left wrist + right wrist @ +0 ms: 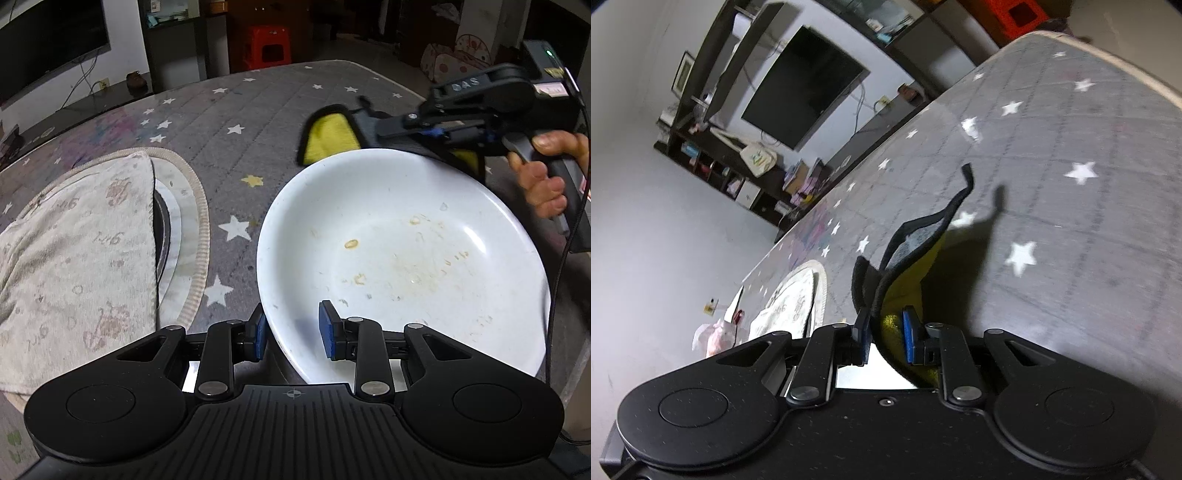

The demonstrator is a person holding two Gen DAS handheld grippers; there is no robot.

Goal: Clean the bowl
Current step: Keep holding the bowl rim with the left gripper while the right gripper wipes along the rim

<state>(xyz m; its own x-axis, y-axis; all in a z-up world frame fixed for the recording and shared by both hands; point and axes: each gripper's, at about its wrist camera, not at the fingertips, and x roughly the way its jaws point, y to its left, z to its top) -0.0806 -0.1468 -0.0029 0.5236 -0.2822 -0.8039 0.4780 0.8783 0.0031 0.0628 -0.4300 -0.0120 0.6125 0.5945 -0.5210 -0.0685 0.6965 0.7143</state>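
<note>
Left gripper [292, 330] clamps stained bowl's [402, 254] near rim; right gripper [885, 341], clamped on yellow cloth [908, 280], hangs just beyond bowl's far rim.

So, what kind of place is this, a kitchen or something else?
Probably a living room at home, not a kitchen. A wall-mounted TV hangs above dark shelving full of household items, and the bowl sits on a grey star-patterned quilted cover. No sink shows.

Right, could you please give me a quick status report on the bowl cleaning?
Left gripper clamped on bowl rim, bowl tilted, stains inside. Right gripper holds yellow cloth, beyond bowl's far rim. Nothing in the way.
</note>
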